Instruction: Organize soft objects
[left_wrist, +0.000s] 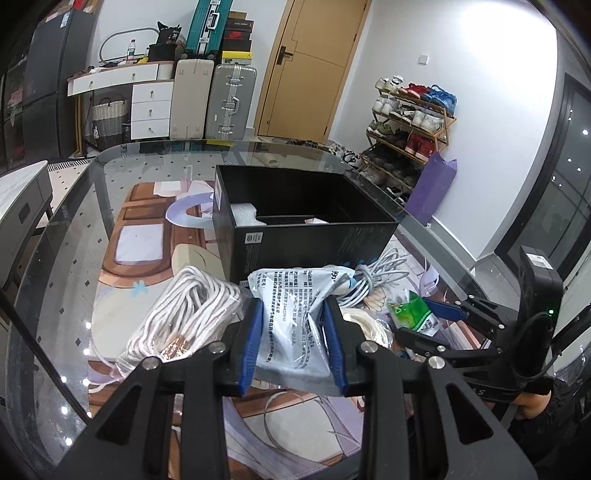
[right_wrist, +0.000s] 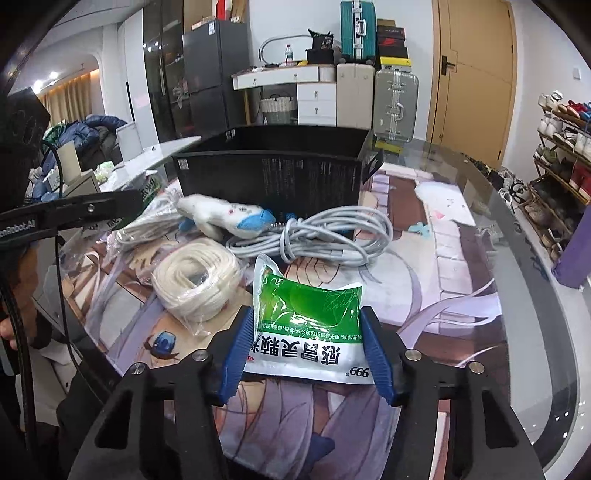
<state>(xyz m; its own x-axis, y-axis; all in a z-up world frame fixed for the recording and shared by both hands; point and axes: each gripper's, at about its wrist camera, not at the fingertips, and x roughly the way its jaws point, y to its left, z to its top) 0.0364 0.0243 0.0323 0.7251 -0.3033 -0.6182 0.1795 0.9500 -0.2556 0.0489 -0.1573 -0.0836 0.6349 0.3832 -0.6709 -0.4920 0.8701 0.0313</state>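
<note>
My left gripper (left_wrist: 295, 332) is shut on a white printed packet (left_wrist: 291, 314), which crumples between the blue pads and is held above the mat. My right gripper (right_wrist: 308, 347) is shut on a green and white packet (right_wrist: 310, 317); it also shows in the left wrist view (left_wrist: 413, 314). An open black box (left_wrist: 306, 225) stands just beyond, with white foam inside. A bagged white rope bundle (left_wrist: 184, 314), a cream cord coil (right_wrist: 195, 280), a grey cable bundle (right_wrist: 325, 236) and a white and blue plush toy (right_wrist: 229, 218) lie on the mat in front of the box (right_wrist: 273, 173).
The round glass table (left_wrist: 55, 258) carries a printed mat (right_wrist: 443, 266). Suitcases (left_wrist: 229, 99), a drawer unit and a door stand behind. A shoe rack (left_wrist: 410, 125) and a purple bag (left_wrist: 432, 192) are at the right.
</note>
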